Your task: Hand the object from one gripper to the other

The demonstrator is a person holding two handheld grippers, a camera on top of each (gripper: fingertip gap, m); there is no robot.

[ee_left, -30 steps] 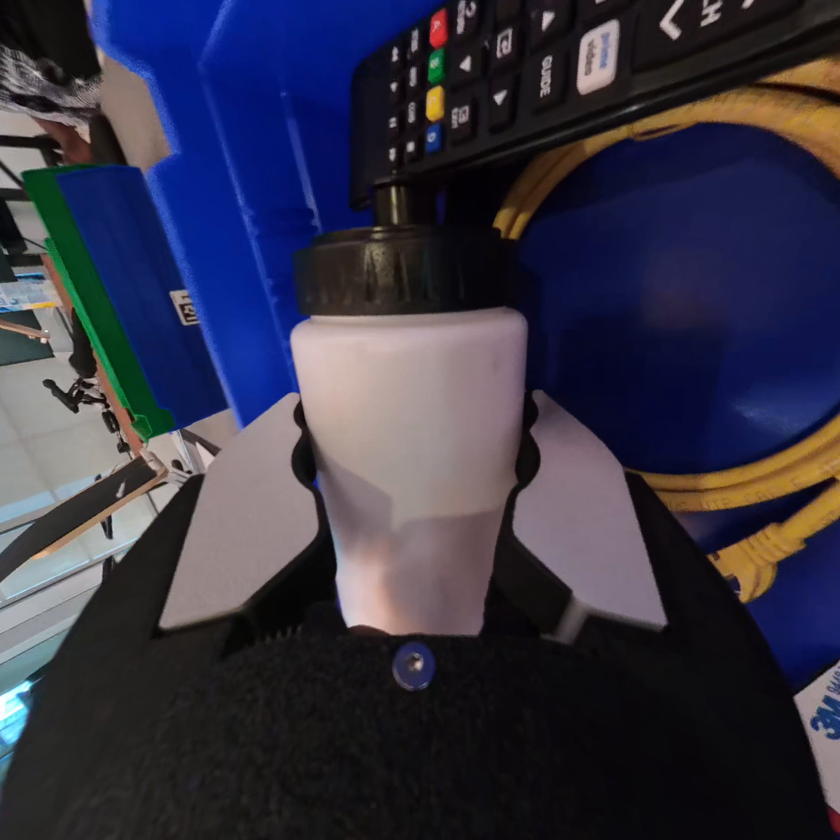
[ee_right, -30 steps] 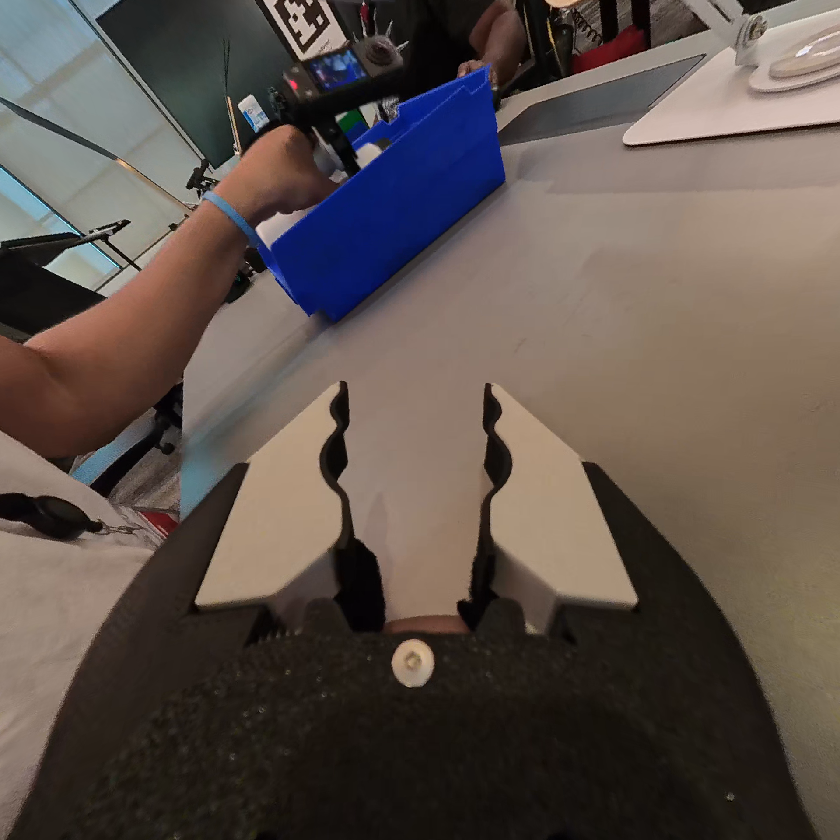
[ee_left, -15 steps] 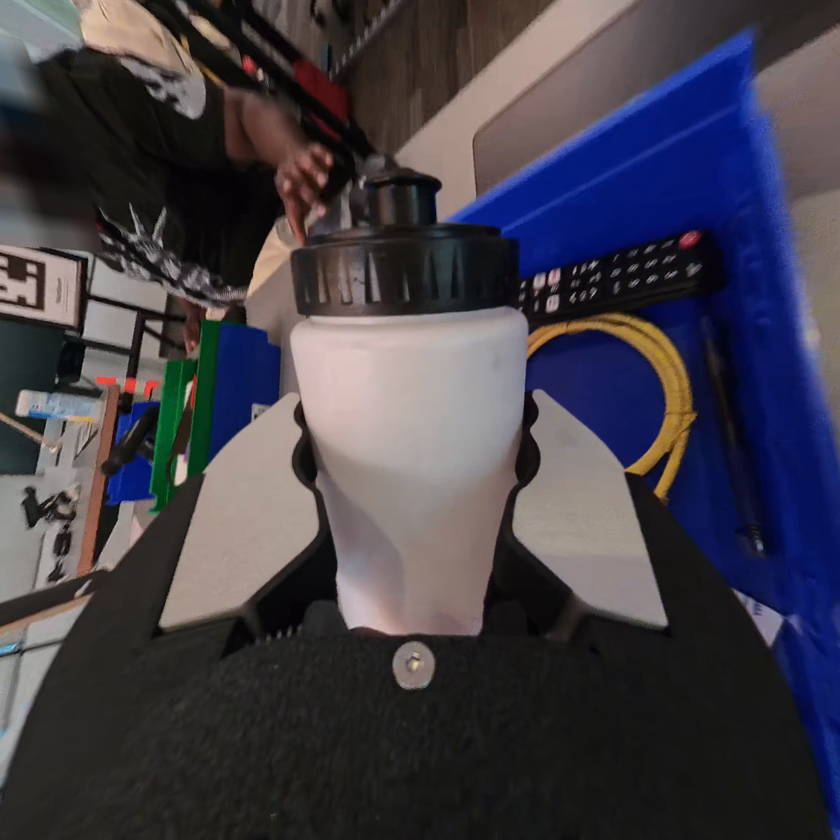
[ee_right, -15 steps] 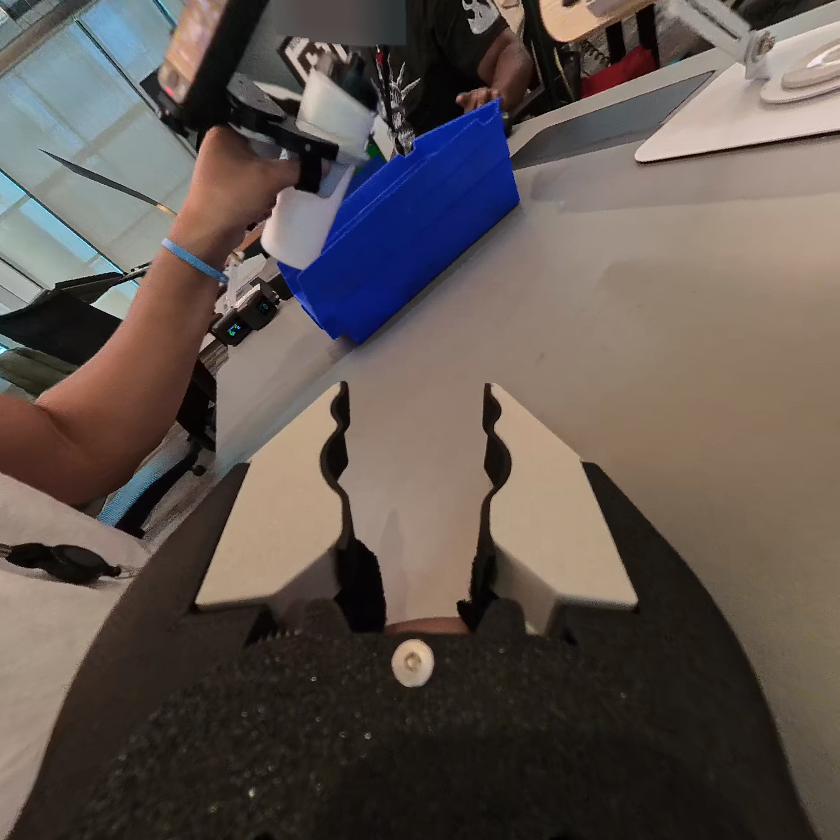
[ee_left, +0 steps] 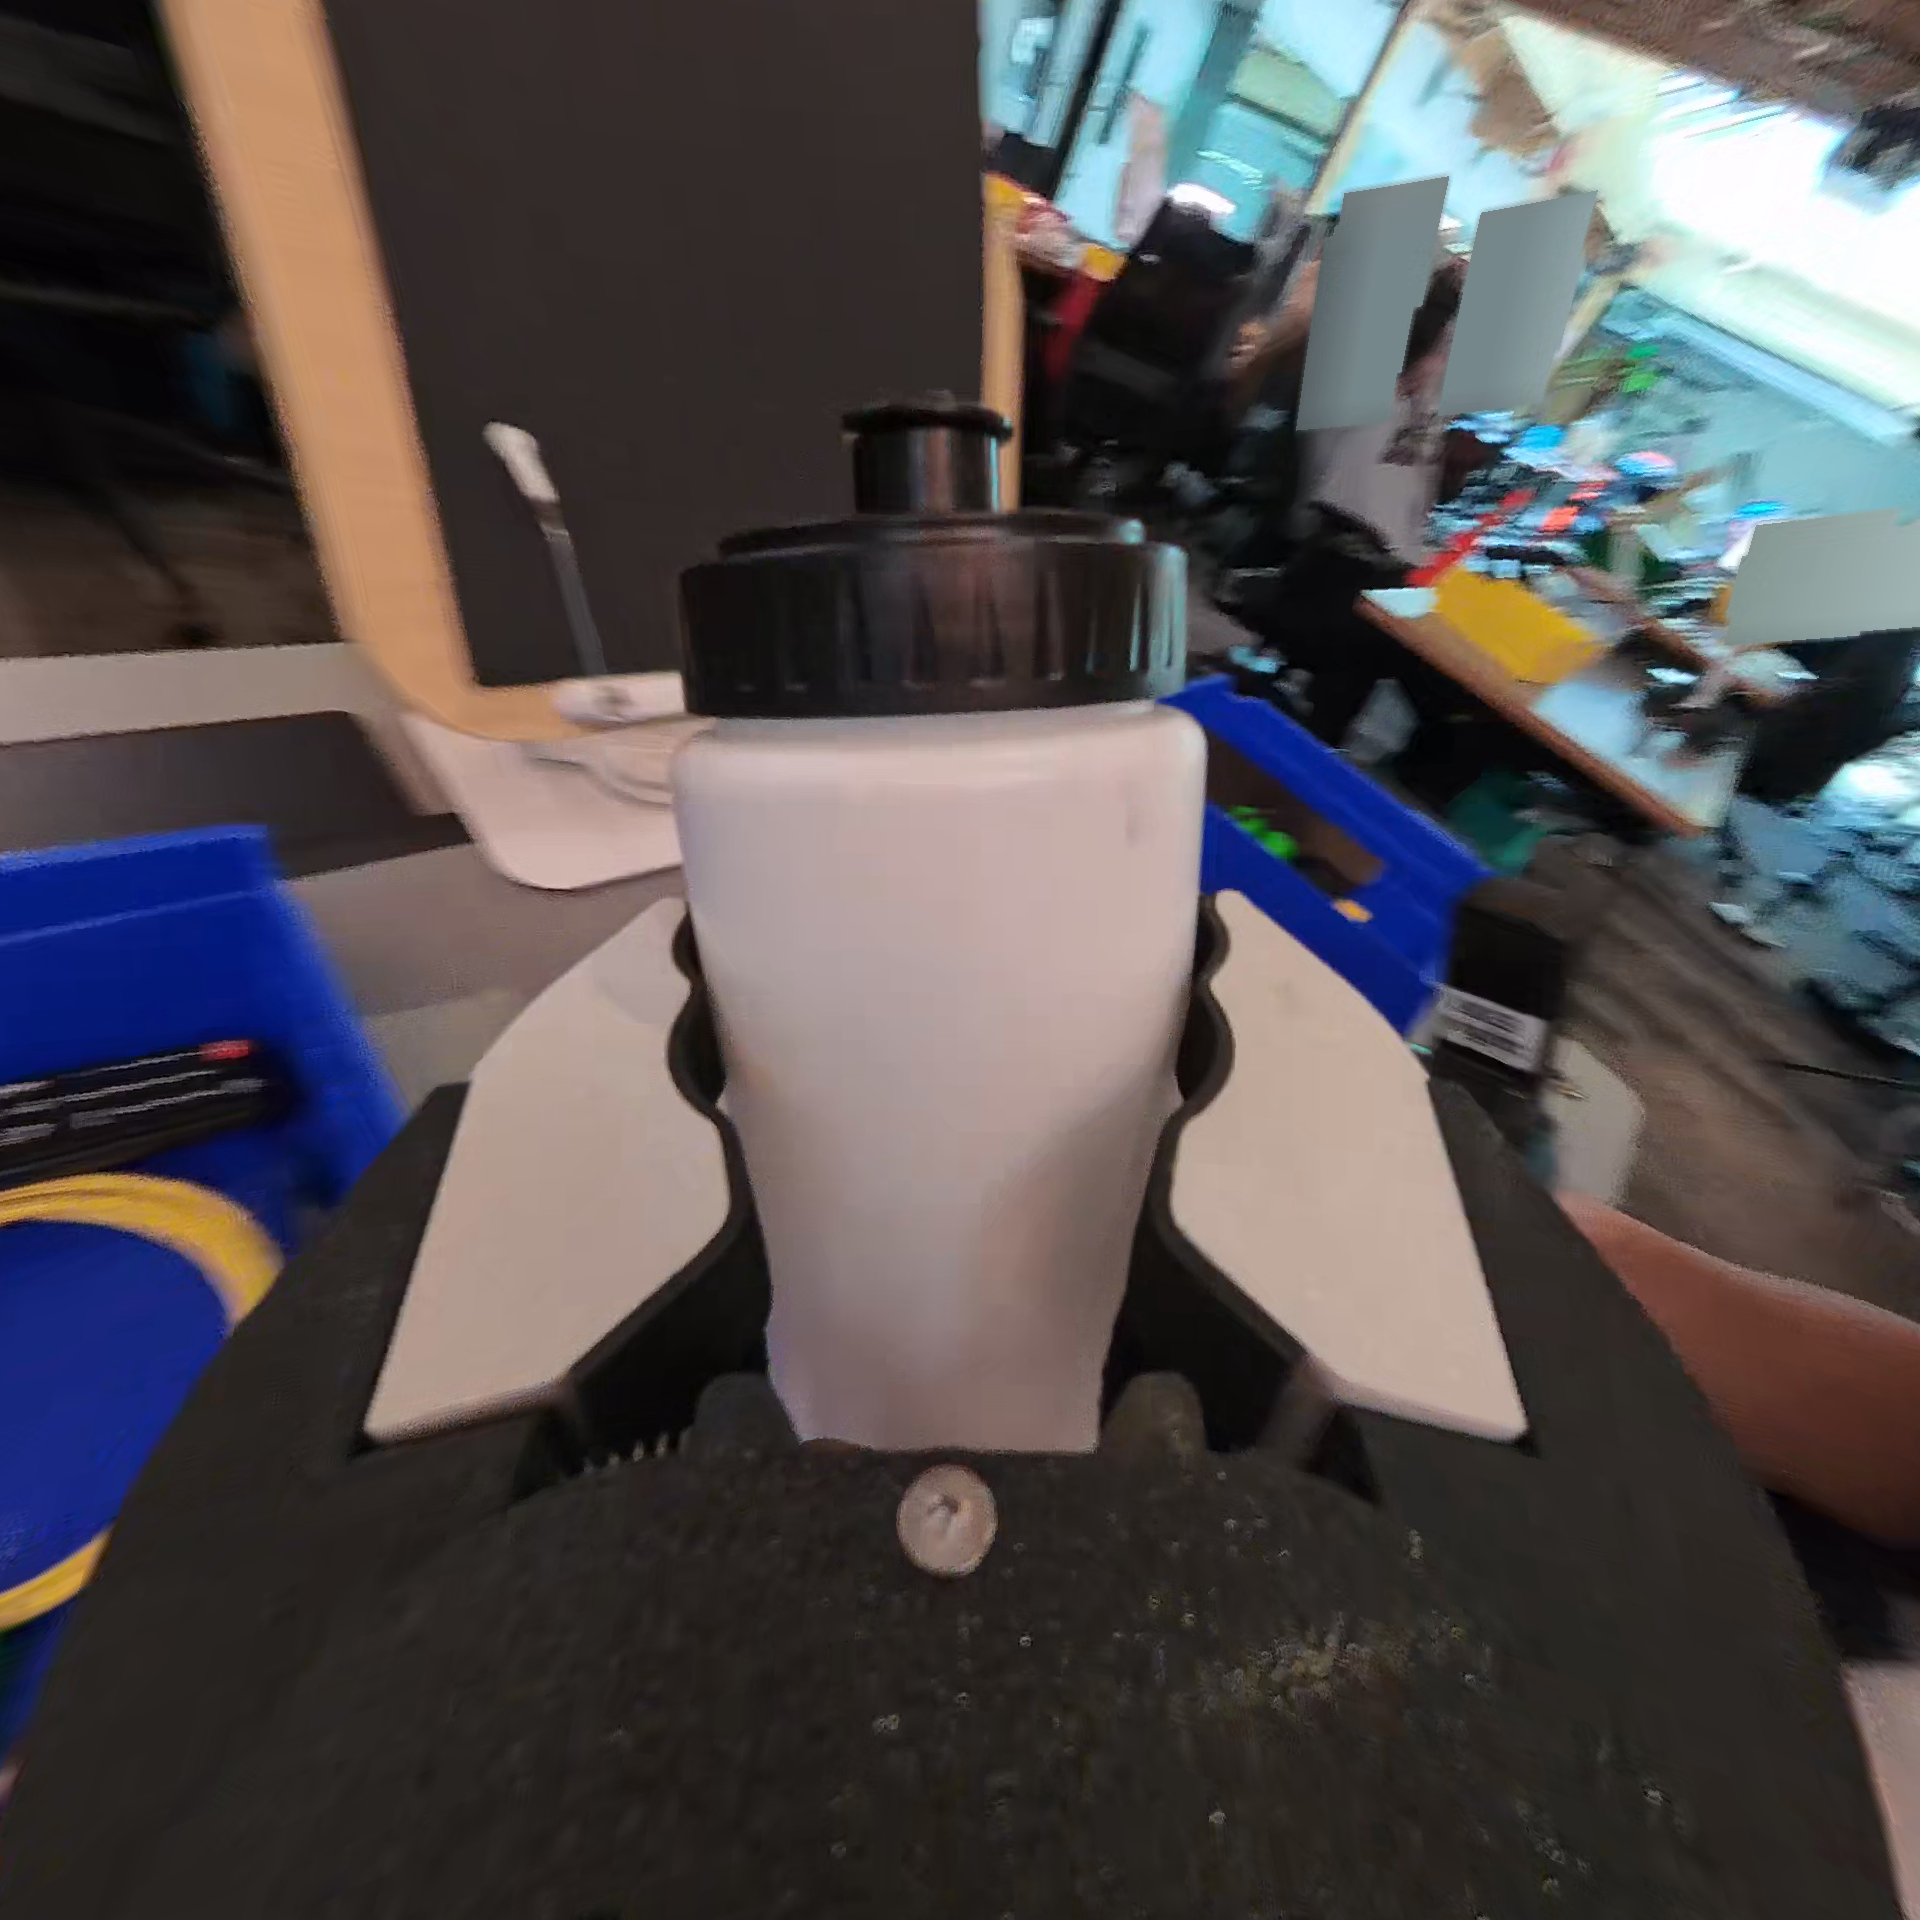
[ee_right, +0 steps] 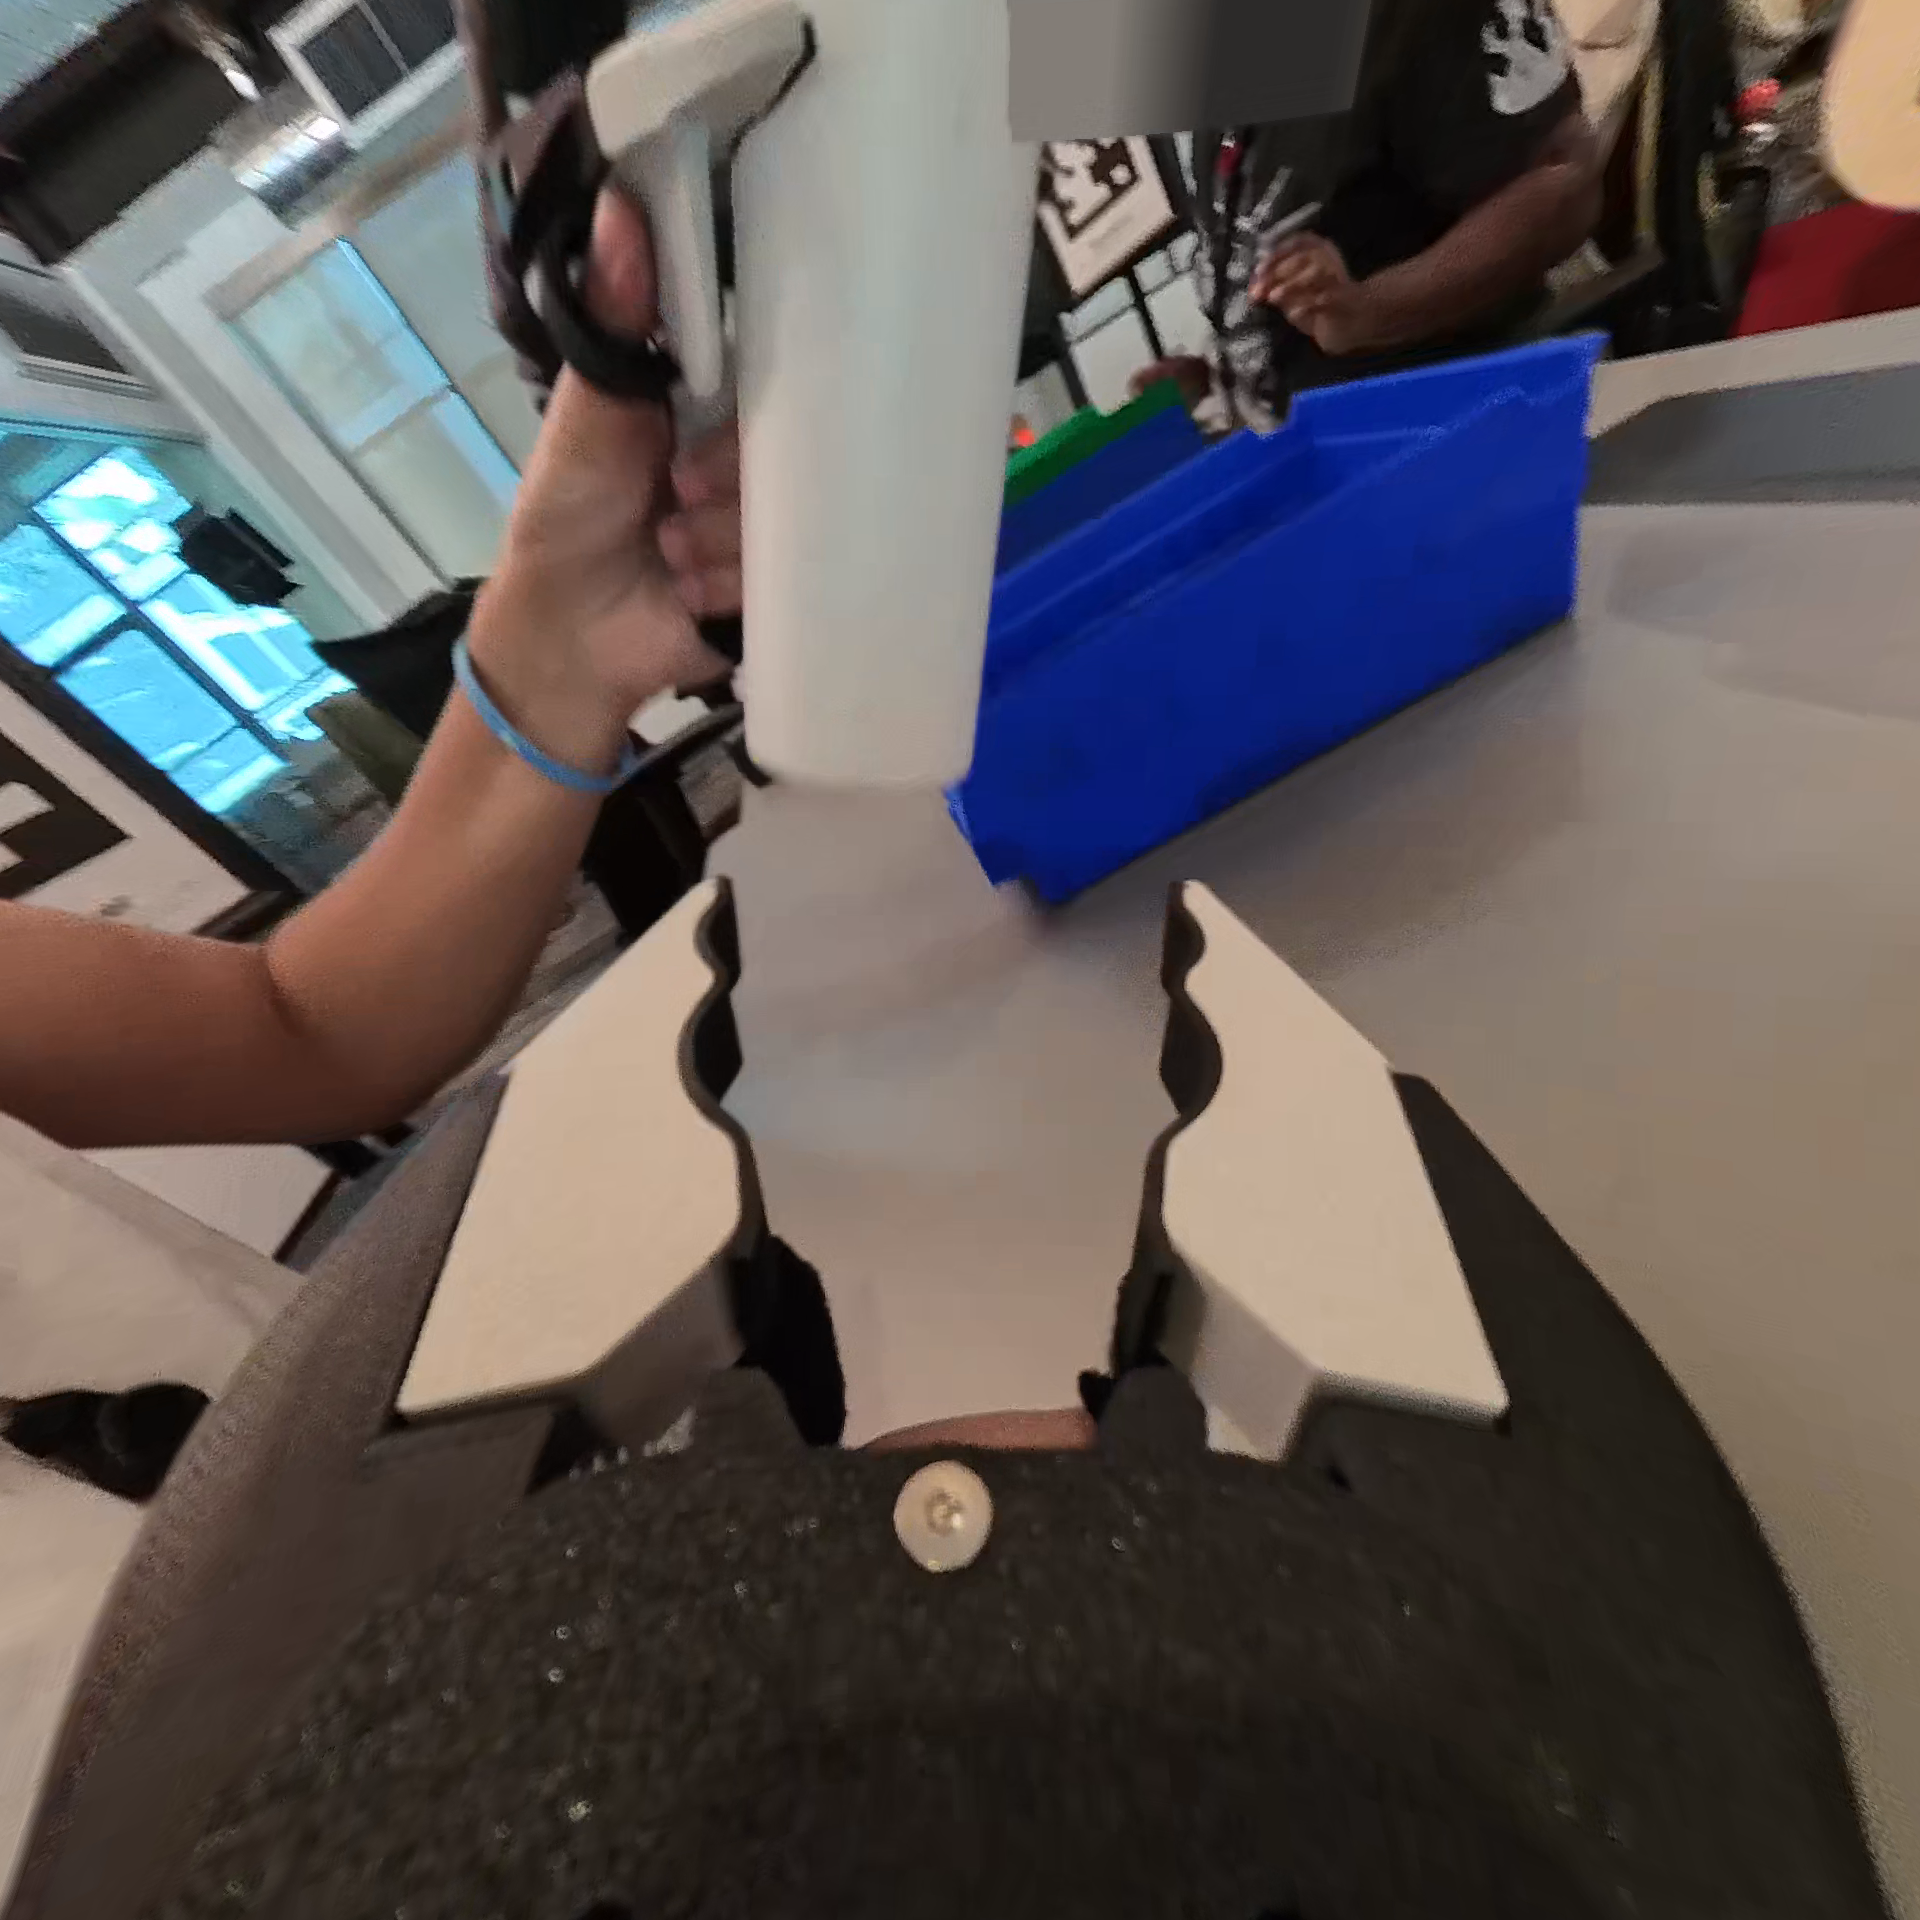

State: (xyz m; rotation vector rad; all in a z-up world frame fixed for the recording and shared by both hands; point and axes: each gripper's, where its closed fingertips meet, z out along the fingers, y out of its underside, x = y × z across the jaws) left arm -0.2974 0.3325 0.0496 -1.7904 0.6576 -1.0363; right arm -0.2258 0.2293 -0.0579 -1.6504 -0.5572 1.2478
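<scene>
A white bottle [ee_left: 935, 1039] with a black cap [ee_left: 930, 613] is clamped between the fingers of my left gripper [ee_left: 940, 914], which is shut on its body. In the right wrist view the same bottle [ee_right: 862, 468] hangs upright above the grey table [ee_right: 1558, 987], with a left gripper finger [ee_right: 675, 156] on its side and a hand behind it. My right gripper [ee_right: 948, 894] is open and empty, low over the table. The bottle's base is just above and beyond its fingertips.
A blue bin [ee_right: 1299, 603] stands on the table behind the bottle. In the left wrist view it [ee_left: 156, 966] holds a black remote [ee_left: 114, 1101] and a yellow cable [ee_left: 135, 1216]. Another blue bin [ee_left: 1340, 883] sits to the right. A person [ee_right: 1455, 156] stands behind the table. My right fingertips sit around 20 centimetres from my left ones.
My left gripper has lifted the bottle out of the blue bin and swung it upright, close in front of the right gripper. The right gripper's fingers have opened wider.
</scene>
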